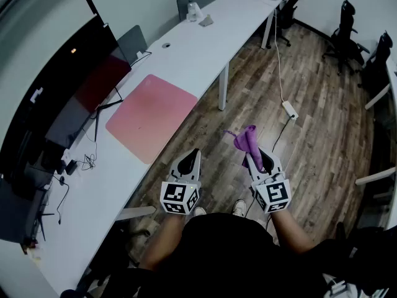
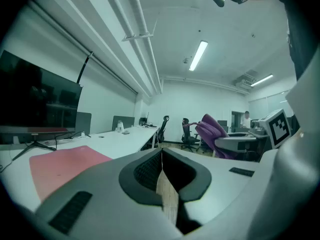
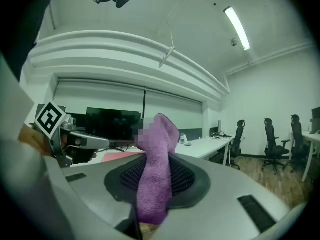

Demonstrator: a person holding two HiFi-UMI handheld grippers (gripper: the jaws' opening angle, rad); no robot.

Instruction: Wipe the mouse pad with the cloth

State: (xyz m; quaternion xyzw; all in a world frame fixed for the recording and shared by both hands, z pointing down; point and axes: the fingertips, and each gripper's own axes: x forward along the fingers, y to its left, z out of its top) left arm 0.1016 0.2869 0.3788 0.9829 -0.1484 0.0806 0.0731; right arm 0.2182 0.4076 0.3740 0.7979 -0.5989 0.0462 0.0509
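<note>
The pink mouse pad (image 1: 152, 115) lies flat on the long white desk (image 1: 205, 42), in front of the dark monitor (image 1: 80, 95). My right gripper (image 1: 253, 159) hangs over the wood floor, off the desk's front edge, shut on a purple cloth (image 1: 247, 139) that sticks up from its jaws. In the right gripper view the cloth (image 3: 157, 166) stands between the pads and the mouse pad (image 3: 117, 155) shows far behind. My left gripper (image 1: 192, 156) is beside the right one, shut and holding nothing. The left gripper view shows the mouse pad (image 2: 60, 166) at the left and the cloth (image 2: 215, 131) at the right.
Cables (image 1: 87, 160) trail by the monitor's stand. A desk leg (image 1: 223, 95) stands ahead of my grippers. A power strip (image 1: 289, 109) with its cord lies on the floor. Office chairs (image 1: 344, 36) stand at the far right. Small items (image 1: 197, 14) sit on the far desk.
</note>
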